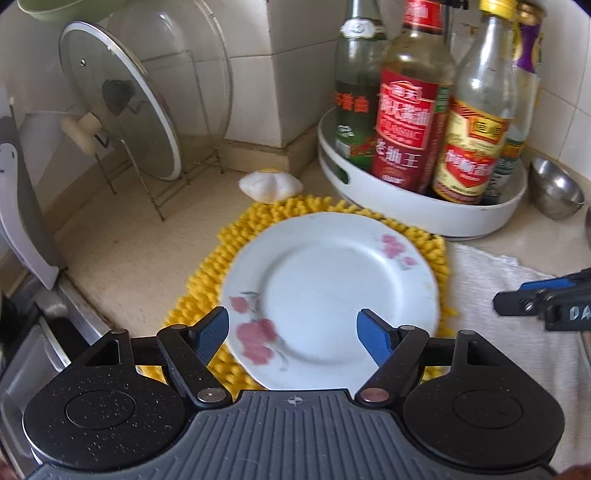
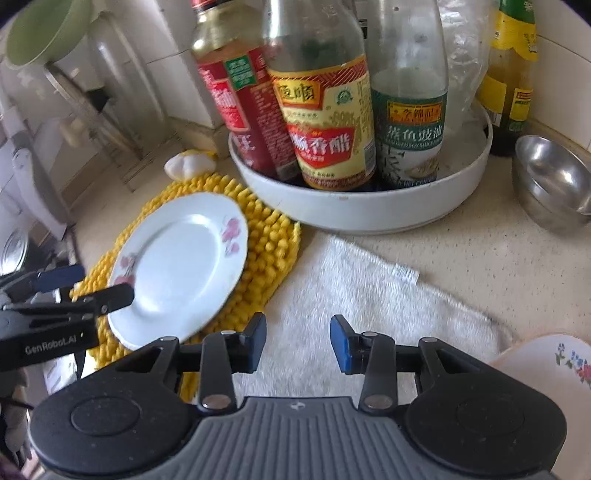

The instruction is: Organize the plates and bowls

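Centre of the left wrist view: the floral plate (image 1: 328,299) lies flat on the yellow knobbly mat (image 1: 236,236), which I judge serves as a landing pad on the counter. My left gripper (image 1: 293,332) hovers over the plate's near rim, fingers spread wide and holding nothing; whether a pad touches the rim I cannot tell. My right gripper (image 2: 298,341), lower centre of its own view, stands moderately open and empty above the white towel (image 2: 369,295). At the right edge of that view sits a steel bowl (image 2: 550,184), beside the white tray (image 2: 354,210) of sauce bottles. A second floral plate (image 2: 546,362) is cut off at lower right. Upper left, a green bowl (image 2: 44,33) is blurred and only partly seen.
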{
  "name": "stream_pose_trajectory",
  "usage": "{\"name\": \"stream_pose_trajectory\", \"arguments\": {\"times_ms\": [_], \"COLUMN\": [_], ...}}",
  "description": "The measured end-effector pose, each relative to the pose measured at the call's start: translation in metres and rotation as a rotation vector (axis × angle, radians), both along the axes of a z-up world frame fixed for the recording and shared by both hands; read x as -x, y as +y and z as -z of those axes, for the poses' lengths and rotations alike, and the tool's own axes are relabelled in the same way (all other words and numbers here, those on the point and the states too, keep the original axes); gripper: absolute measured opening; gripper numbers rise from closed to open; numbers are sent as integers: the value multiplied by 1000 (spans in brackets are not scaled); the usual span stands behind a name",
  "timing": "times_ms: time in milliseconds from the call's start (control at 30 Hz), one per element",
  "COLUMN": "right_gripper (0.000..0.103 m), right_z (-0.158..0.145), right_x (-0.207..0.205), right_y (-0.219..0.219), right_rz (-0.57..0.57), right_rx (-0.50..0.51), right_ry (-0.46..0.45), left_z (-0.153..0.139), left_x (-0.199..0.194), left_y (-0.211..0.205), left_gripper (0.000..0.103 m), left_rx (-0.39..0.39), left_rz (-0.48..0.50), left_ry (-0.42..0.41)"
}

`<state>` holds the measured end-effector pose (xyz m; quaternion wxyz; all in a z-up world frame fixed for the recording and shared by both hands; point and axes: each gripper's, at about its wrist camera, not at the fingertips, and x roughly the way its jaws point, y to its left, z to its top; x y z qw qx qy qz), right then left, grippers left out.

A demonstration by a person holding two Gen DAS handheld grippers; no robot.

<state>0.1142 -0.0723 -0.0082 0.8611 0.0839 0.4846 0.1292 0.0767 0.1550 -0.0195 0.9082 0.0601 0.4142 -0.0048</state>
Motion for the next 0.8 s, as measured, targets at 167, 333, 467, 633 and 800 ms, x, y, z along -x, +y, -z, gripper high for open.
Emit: {"name": "stream_pose_trajectory", "arguments": {"times_ms": [167,333,467,633,800], "right_gripper": [58,58,58,59,60], "right_z": [10,10,10,7,7], "right_x": [-8,-8,-10,-14,-15], "right_y": [12,20,21,34,52], "right_rz": [15,24,41,50,25], "right_rx": [-1,16,40,93,101], "right_ry": [26,19,18,17,18], "left_z": [2,6,6,7,8], "left_x": [-12,-21,-27,-32,-30], "left_y": [17,24,29,35,39], "left_gripper": [84,84,84,86,89], "left_rx": [-3,-20,-24,-25,-24], "left_rz": [9,43,55,28,13], "left_ry": [1,15,11,23,24]}}
